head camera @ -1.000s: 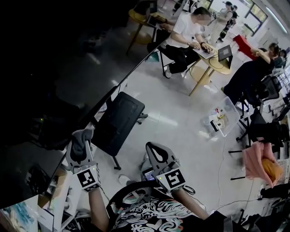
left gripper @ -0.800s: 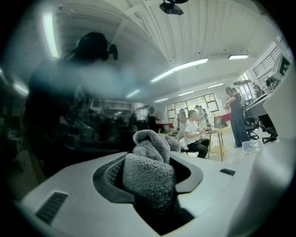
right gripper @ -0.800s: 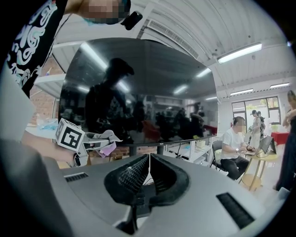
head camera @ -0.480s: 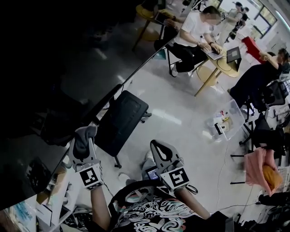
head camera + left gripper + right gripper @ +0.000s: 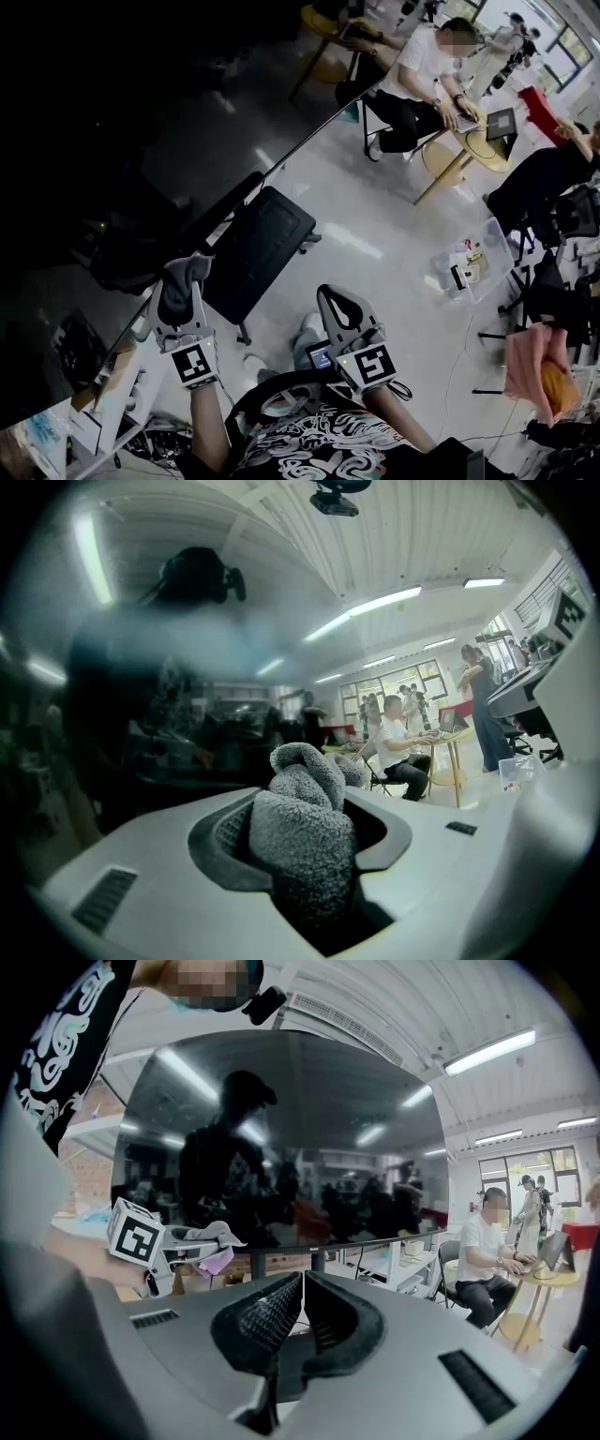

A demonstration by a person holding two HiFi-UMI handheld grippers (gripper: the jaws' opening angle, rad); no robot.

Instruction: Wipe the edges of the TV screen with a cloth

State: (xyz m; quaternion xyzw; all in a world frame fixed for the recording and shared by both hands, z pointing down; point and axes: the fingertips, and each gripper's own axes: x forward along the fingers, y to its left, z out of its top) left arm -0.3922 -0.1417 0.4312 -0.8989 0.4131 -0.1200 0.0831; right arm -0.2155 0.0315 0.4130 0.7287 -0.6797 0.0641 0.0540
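A: What has changed close to the person?
B: Little. The left tongs point(image 5: 186, 279), clenched on a fuzzy grey cloth point(image 5: 302, 841), sit slightly farther along the TV screen's point(image 5: 141, 169) lower edge than a second ago. The right tongs point(image 5: 302, 1312), ribbed black pads pressed together, hold nothing.
A: And the screen?
B: Glossy, dark, mirror-like. Beyond it, a seated person point(image 5: 422, 80) works at a round wooden desk point(image 5: 442, 159).

Fuzzy grey cloth point(image 5: 305, 841), glossy black TV screen point(image 5: 281, 1138), ribbed matt fingers point(image 5: 267, 1321)

Black T-shirt point(image 5: 314, 442), white swirl print; grey left gripper point(image 5: 182, 284), right gripper point(image 5: 335, 302)
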